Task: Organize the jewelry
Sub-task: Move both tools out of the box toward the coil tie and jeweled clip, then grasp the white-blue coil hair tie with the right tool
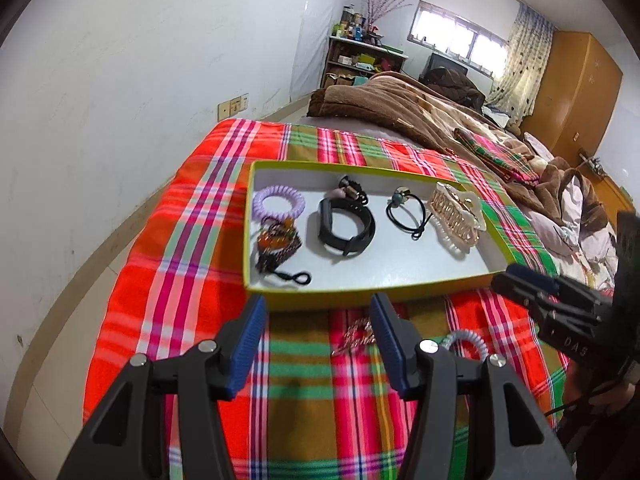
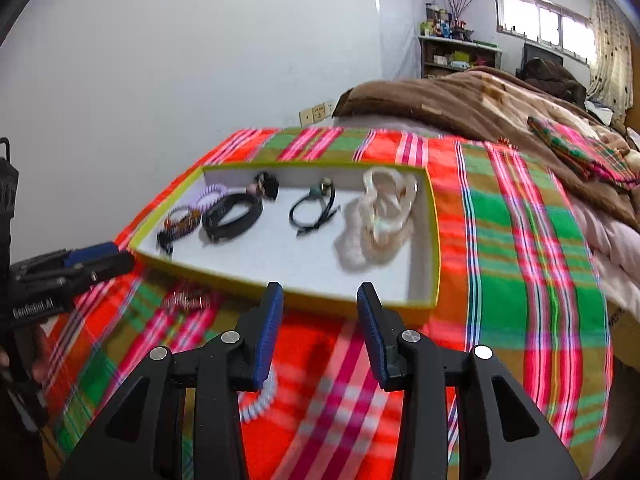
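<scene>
- Left wrist view: the left gripper [image 1: 318,344], black with ribbed blue pads, stood released and empty above the plaid bedcloth [image 1: 192,240].
- Between its pads lay a small gold-coloured metal hair clip [image 1: 356,336], still outside the shallow yellow-rimmed cardboard box [image 1: 320,298]; a pale coiled plastic hair tie [image 1: 466,340] lay just beside the right finger.
- To take the thin, flat clip well, I judged the pads should straddle its narrow side and press low, without pinching the soft cloth.
- The box held a lilac spiral tie [image 1: 279,202], a matte black wristband [image 1: 346,230], a black elastic [image 1: 406,212] and a glossy cream claw clip [image 1: 456,216].
- Right wrist view: the right gripper [image 2: 320,330] was likewise slack and empty near the box rim, the coiled tie partly hidden under its left finger.
- This view was blurred.
</scene>
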Demonstrator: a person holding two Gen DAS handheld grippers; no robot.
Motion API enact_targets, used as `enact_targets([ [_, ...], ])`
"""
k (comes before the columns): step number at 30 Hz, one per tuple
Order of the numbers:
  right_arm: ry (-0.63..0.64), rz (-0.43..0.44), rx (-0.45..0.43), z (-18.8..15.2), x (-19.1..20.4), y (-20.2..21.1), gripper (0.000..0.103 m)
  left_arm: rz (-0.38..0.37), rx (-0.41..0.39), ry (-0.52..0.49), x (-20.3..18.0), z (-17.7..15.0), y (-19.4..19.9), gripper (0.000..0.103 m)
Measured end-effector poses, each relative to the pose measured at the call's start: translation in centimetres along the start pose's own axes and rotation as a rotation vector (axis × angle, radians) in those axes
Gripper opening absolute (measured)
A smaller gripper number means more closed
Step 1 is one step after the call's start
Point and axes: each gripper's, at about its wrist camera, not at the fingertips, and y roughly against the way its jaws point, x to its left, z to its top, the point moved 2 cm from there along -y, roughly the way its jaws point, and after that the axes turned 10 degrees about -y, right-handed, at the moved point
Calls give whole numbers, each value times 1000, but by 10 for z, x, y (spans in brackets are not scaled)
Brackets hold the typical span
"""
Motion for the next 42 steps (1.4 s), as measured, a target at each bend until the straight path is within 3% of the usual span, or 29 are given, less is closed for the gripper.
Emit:
enact_targets([
  [10, 18, 42, 84, -41, 10, 0, 39, -8, 15, 50, 14, -21, 5, 56],
  [29, 54, -55, 109, -53, 28, -10, 39, -25, 27, 75, 23, -38, 6, 56],
  [32, 56, -64, 107, -54, 29, -10, 23, -26, 30, 74, 22, -38, 6, 56],
  [38, 51, -61, 106, -55, 29, -8, 11, -30, 39, 61, 19, -37, 5, 56],
  [42, 27, -43, 85, -53, 25, -4, 10, -32, 46, 46, 14, -33, 1, 56],
])
